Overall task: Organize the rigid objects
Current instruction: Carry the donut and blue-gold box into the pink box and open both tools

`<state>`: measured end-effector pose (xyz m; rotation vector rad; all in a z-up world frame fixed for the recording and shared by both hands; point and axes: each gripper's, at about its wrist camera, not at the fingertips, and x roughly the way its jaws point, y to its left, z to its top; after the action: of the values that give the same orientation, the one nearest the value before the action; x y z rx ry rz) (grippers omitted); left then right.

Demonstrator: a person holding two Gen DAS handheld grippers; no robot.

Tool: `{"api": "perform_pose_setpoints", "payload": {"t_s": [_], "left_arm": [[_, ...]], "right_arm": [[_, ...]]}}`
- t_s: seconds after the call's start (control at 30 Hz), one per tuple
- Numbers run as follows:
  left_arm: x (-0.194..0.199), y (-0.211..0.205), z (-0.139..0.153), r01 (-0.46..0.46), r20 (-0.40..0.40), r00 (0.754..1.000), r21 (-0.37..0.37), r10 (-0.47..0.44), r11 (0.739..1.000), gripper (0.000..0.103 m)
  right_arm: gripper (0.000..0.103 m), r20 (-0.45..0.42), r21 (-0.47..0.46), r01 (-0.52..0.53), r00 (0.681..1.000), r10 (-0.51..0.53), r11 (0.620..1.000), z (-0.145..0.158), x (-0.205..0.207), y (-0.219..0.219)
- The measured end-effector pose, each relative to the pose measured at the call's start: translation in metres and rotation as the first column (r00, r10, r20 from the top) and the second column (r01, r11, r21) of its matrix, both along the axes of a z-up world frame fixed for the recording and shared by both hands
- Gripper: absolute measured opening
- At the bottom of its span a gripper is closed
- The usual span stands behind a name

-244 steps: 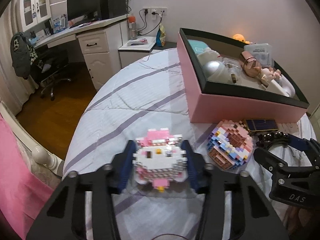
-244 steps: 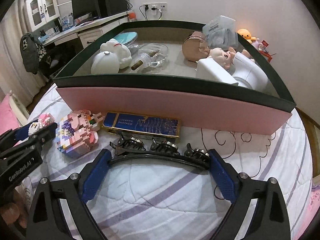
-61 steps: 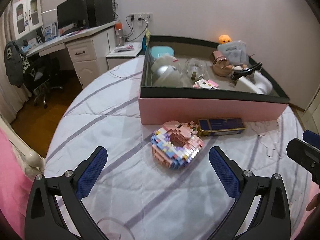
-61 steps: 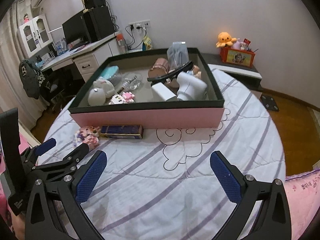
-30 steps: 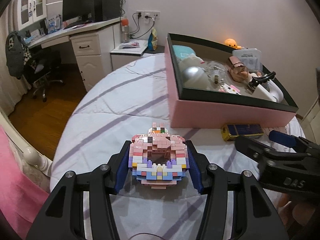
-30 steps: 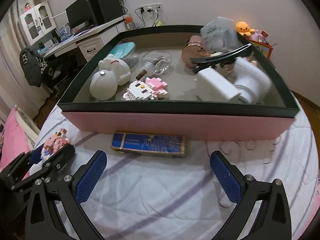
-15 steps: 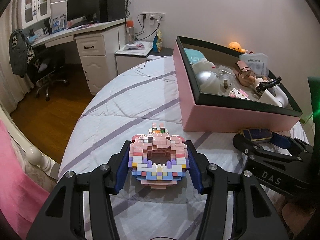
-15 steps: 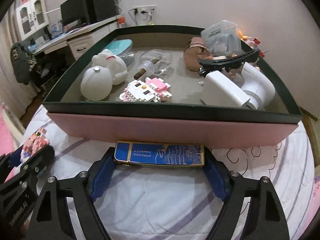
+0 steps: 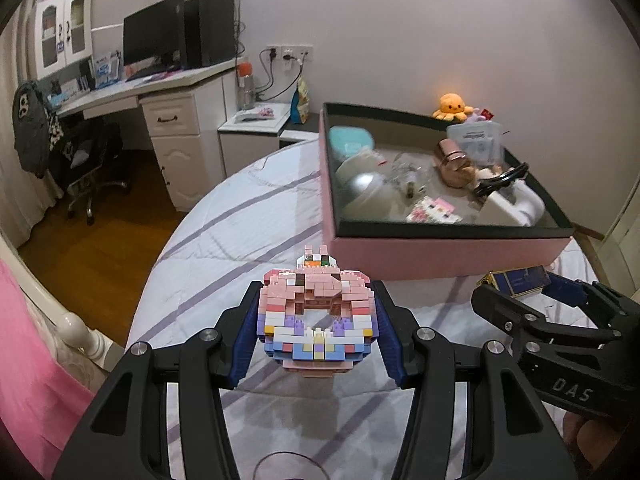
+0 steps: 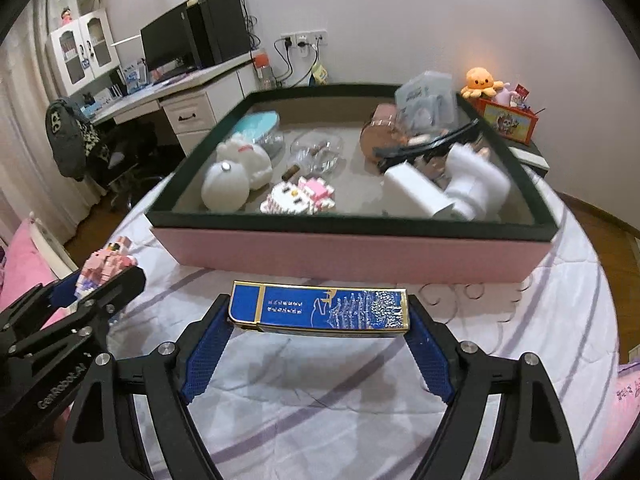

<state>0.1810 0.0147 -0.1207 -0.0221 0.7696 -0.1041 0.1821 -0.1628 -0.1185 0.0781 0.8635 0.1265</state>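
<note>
A studded, ring-shaped pastel brick donut (image 9: 317, 322) is clamped between the blue ribbed pads of the left gripper (image 9: 316, 334), held above the striped quilted bedspread (image 9: 240, 216). A flat glossy blue-and-gold box (image 10: 319, 310) is clamped end to end by the right gripper (image 10: 318, 334), lifted off the quilt. The pink cardboard tray (image 10: 348, 254) with a dark rim sits at 12 o'clock; a blocky pink-white brick cat (image 10: 298, 196) and a smooth white dome (image 10: 224, 190) lie inside.
</note>
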Motion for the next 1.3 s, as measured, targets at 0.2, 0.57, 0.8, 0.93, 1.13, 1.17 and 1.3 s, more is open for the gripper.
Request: {"api": "perform_pose_setpoints", "payload": {"t_s": [0.2, 0.57, 0.8, 0.93, 1.13, 1.17, 1.3], "left_arm": [[0.002, -0.014, 0.02, 0.026, 0.037, 0.999, 0.004, -0.026, 1.0, 0.053], [0.042, -0.035, 0.068, 0.081, 0.129, 0.989, -0.019, -0.078, 0.997, 0.053], [0.092, -0.059, 0.07, 0.123, 0.113, 0.986, -0.022, -0.12, 0.992, 0.053], [0.121, -0.074, 0.054, 0.142, 0.071, 0.987, -0.013, -0.141, 0.99, 0.053], [0.149, -0.092, 0.027, 0.161, 0.005, 0.987, -0.006, -0.161, 0.987, 0.053], [0.153, -0.094, 0.023, 0.165, -0.005, 0.986, -0.004, -0.165, 0.986, 0.053], [0.159, -0.098, 0.013, 0.166, -0.031, 0.986, 0.017, -0.165, 0.986, 0.054]], "right_arm": [[0.084, 0.046, 0.022, 0.001, 0.999, -0.002, 1.0, 0.025, -0.004, -0.012], [0.084, 0.142, 0.013, 0.029, 0.989, -0.031, 0.999, 0.072, 0.024, -0.05], [0.084, 0.128, -0.036, 0.028, 0.991, -0.023, 0.999, 0.069, 0.072, -0.067], [0.084, 0.093, -0.058, 0.019, 0.996, -0.013, 0.998, 0.053, 0.096, -0.071], [0.084, 0.038, -0.086, -0.002, 0.999, 0.005, 0.996, 0.029, 0.121, -0.074], [0.084, 0.039, -0.095, 0.0, 0.999, 0.004, 0.995, 0.028, 0.123, -0.074], [0.085, 0.007, -0.116, -0.02, 1.0, 0.021, 0.993, 0.02, 0.133, -0.074]]}}
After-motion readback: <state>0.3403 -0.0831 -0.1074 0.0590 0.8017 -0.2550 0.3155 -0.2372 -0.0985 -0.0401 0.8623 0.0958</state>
